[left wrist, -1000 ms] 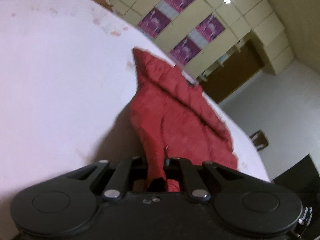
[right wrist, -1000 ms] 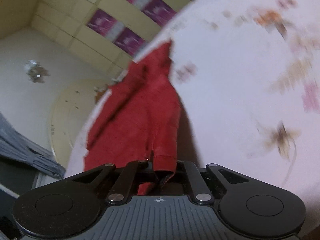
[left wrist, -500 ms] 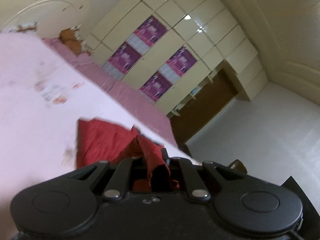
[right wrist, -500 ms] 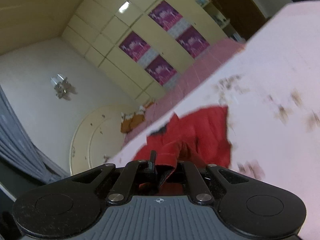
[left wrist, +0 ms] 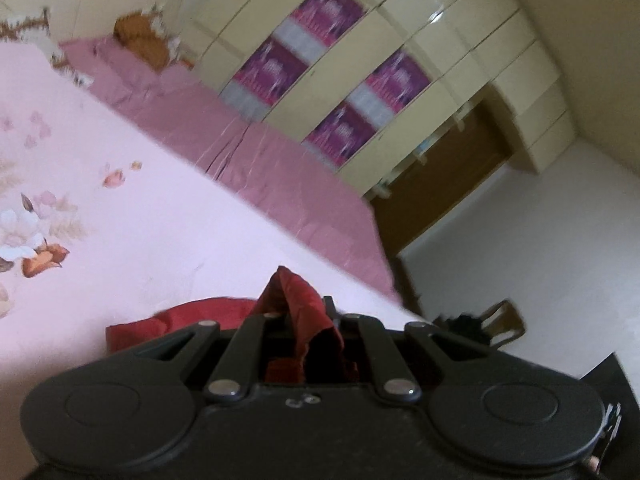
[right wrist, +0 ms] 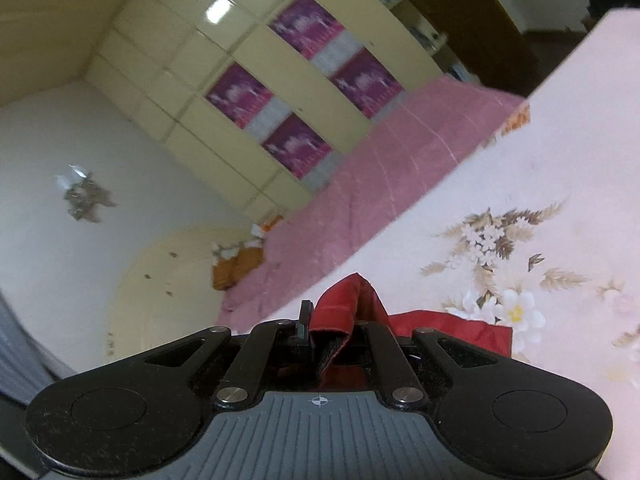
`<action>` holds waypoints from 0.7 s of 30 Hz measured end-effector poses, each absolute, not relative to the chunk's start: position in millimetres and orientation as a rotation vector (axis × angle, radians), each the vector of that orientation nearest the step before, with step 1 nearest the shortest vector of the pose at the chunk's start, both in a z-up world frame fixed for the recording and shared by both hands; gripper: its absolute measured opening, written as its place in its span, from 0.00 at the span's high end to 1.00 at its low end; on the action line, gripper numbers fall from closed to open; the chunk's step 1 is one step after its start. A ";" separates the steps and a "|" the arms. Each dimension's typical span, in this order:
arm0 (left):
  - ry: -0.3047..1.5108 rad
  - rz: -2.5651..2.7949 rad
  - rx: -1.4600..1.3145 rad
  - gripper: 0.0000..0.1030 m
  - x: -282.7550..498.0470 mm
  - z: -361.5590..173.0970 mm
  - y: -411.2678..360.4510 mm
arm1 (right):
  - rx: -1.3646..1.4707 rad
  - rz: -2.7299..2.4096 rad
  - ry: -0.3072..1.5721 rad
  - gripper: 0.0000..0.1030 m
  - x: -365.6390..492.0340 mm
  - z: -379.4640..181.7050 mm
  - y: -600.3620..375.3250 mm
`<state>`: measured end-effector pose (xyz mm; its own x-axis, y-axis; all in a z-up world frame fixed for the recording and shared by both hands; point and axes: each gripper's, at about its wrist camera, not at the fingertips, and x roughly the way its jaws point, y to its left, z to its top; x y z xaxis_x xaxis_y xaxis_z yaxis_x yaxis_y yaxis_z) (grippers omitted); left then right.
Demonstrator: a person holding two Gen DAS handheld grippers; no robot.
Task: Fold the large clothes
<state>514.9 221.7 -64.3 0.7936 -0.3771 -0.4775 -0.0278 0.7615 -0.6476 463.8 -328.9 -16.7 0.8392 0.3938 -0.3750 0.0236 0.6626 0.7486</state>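
A red garment point(left wrist: 192, 314) lies on the pale pink floral bedspread point(left wrist: 120, 240), mostly hidden behind my grippers. My left gripper point(left wrist: 306, 320) is shut on a bunched edge of the red garment, which sticks up between its fingers. In the right wrist view the red garment point(right wrist: 452, 326) spreads to the right behind the gripper on the bedspread point(right wrist: 560, 160). My right gripper point(right wrist: 334, 318) is shut on another edge, a hemmed fold pinched between its fingers. Both grippers are low, close to the bed.
A darker pink sheet point(left wrist: 280, 168) covers the far side of the bed, with orange-brown pillows point(left wrist: 140, 38) at the cream headboard point(right wrist: 168, 272). Cream wardrobes with purple panels point(left wrist: 332, 80) stand behind. A dark doorway point(left wrist: 436, 184) and a chair point(left wrist: 500, 322) are to the right.
Both grippers have carried the garment's held edges forward over itself and dropped low to the bed. The garment, earlier stretched out long ahead, now lies mostly beneath and behind the grippers.
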 end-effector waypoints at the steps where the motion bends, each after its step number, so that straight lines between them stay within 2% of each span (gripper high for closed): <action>1: 0.658 -0.203 -0.687 0.93 523.8 -71.9 223.1 | 0.834 0.210 0.571 0.95 475.5 -26.2 -328.1; 9: 0.721 -0.281 -0.747 0.84 562.5 -121.6 236.3 | 0.859 0.162 0.714 0.94 537.8 -92.2 -323.7; 11: 0.704 -0.292 -0.773 0.77 565.1 -127.2 239.7 | 0.871 0.158 0.703 0.94 544.0 -101.5 -325.8; 12: 0.688 -0.291 -0.792 0.73 566.0 -129.0 242.9 | 0.878 0.153 0.689 0.90 546.2 -104.0 -326.8; 13: 0.674 -0.296 -0.810 0.57 566.8 -130.5 245.4 | 0.874 0.133 0.689 0.78 548.7 -104.3 -327.1; 14: 0.658 -0.302 -0.818 0.28 567.7 -131.1 246.7 | 0.858 0.112 0.673 0.41 549.3 -103.9 -327.0; 15: 0.640 -0.290 -0.805 0.15 567.3 -129.1 246.4 | 0.823 0.089 0.632 0.24 547.5 -101.3 -325.5; 16: 0.619 -0.266 -0.773 0.04 565.8 -124.5 244.4 | 0.796 0.090 0.609 0.24 547.6 -99.7 -324.4; 18: 0.609 -0.280 -0.745 0.05 566.2 -119.6 242.7 | 0.794 0.097 0.614 0.24 550.5 -101.2 -324.2; 21: 0.655 -0.281 -0.666 0.11 570.3 -115.8 238.9 | 0.738 0.105 0.631 0.24 553.2 -102.6 -319.8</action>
<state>570.3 238.9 -115.8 0.7655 -0.4398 -0.4697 0.0372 0.7589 -0.6501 553.2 -319.8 -102.6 0.8112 0.3038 -0.4996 0.1259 0.7436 0.6567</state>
